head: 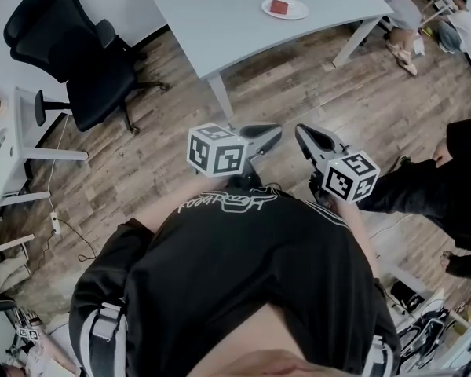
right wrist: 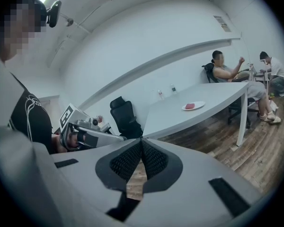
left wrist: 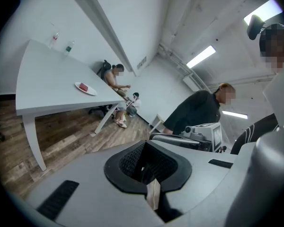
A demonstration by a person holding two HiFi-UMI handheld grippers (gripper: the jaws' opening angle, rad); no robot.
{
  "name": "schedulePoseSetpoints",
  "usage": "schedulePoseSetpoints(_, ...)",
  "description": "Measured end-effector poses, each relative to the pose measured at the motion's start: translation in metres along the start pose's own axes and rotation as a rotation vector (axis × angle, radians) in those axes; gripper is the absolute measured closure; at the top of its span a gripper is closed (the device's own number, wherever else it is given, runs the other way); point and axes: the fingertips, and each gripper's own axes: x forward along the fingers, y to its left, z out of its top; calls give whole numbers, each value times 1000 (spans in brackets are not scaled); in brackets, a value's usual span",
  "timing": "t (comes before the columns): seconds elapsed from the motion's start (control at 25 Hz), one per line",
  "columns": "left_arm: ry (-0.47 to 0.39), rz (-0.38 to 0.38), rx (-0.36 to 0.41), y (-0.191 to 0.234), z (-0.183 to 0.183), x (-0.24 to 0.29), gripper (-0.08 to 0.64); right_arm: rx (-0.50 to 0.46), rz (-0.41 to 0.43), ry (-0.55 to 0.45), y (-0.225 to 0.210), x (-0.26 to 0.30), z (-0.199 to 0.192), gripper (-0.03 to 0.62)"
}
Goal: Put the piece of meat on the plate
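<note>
Since both tools are held well short of the tabletop (head: 220, 22), we record no contact with anything on it. The left tongs (left wrist: 143, 163) are pressed fully together with nothing between them. The right tongs (right wrist: 142, 156) likewise meet at the tips and carry nothing. Both point towards the tabletop from over the wooden floor (head: 165, 77).

The piece of meat (head: 279, 7) is a small red slab lying flat on the plate (head: 300, 9). The plate stands on the tabletop near the edge that faces the tongs, towards one end. On that evidence we judge the placement already met, or staged for a fresh start; the frames do not tell us which.

Handling assessment, from appearance only:
- We expect the meat to be light and soft, giving under pressure and sagging if it is gripped at one end.
- Its surface may be slick. We cannot tell at this range whether it is real or a replica.
- We would take hold across the narrower span at mid-length, with the tongs opened a little wider than the slab and closed gently.
- The plate looks shallow and light, so a low, level approach risks pushing it along the tabletop. A steeper descent onto the meat would be safer.
</note>
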Motion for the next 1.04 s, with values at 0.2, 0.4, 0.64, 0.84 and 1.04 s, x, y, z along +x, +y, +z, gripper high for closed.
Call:
schedulePoseSetpoints(0.2, -8, 8, 7, 0, -4, -3, 552, -7, 10, 9, 4, 2, -11, 583)
schedulePoseSetpoints(0.4, -16, 21, -19, 2, -14, -13, 552, -5, 28, 17, 14, 5, -17, 583)
schedulePoseSetpoints(0.64, -31, 32, -28, 4, -14, -22, 552, -16, 39, 19, 20, 9, -14, 583)
schedulePoseSetpoints(0.84, -36, 48, -38, 7, -14, -27, 552, -20, 55, 24, 27, 14, -12, 583)
schedulePoseSetpoints(1.04, -43, 55, -37, 6, -12, -33, 552, -35, 64, 25, 32, 15, -7, 583)
